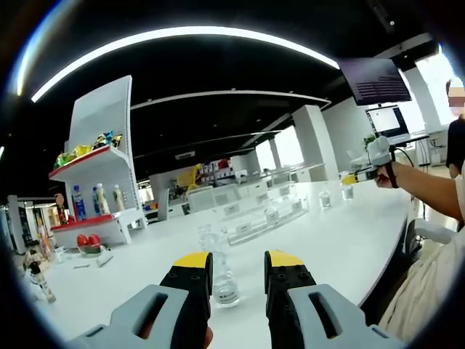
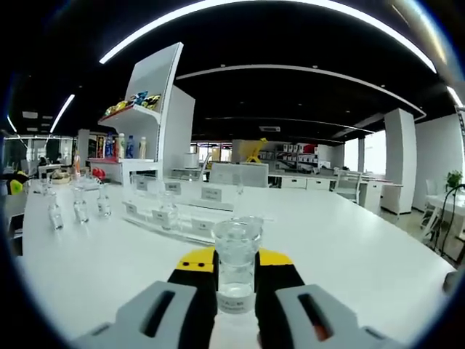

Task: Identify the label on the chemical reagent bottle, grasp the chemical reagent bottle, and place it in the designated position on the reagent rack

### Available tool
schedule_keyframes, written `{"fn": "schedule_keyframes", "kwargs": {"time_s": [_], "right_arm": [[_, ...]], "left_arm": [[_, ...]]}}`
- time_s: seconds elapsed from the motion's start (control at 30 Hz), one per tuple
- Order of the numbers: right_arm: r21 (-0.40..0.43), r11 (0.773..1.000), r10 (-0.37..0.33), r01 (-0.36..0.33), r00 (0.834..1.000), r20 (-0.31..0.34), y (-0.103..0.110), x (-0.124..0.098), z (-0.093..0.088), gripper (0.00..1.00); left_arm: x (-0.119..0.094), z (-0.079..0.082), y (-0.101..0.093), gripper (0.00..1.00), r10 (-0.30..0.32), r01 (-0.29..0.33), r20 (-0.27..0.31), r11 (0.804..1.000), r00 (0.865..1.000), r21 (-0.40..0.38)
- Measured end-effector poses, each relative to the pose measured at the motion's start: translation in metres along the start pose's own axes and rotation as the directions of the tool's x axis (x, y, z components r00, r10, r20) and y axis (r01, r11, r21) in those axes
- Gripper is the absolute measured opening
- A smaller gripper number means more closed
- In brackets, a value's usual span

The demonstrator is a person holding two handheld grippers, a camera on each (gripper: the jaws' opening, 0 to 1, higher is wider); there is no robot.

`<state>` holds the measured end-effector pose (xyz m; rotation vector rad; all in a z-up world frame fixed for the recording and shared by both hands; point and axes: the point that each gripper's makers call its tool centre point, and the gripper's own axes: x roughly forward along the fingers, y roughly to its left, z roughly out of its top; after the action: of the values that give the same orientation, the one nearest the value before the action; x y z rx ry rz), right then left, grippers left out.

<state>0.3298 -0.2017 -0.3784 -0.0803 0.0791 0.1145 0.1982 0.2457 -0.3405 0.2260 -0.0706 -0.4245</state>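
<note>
R claw (image 2: 236,273) level, clamps bottle (image 2: 236,265)

clear glass bottle (image 2: 236,265), white table (image 2: 349,247), yellow-tipped black jaws, red-edged white shelf (image 1: 98,171)

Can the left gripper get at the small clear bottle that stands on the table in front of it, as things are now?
Probably yes. The left gripper is open, and the clear bottle stands upright on the white table between its jaws, a little nearer the left one. Nothing stands between the jaws and the bottle.
</note>
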Motion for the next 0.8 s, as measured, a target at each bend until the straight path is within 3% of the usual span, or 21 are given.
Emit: {"fn": "schedule_keyframes", "kwargs": {"time_s": [0.27,0.8], "right_arm": [[0.008,1.0,0.014,-0.014,1.0,0.009,0.002,-0.012,0.011,0.19],[-0.016,0.999,0.042,-0.041,0.997,0.06,0.011,-0.036,0.053,0.19]], "left_arm": [[0.0,0.003,-0.005,0.29,-0.008,0.008,0.003,1.0,1.0,0.006],[-0.006,0.004,-0.003,0.29,-0.006,0.007,0.02,1.0,1.0,-0.003]]}}
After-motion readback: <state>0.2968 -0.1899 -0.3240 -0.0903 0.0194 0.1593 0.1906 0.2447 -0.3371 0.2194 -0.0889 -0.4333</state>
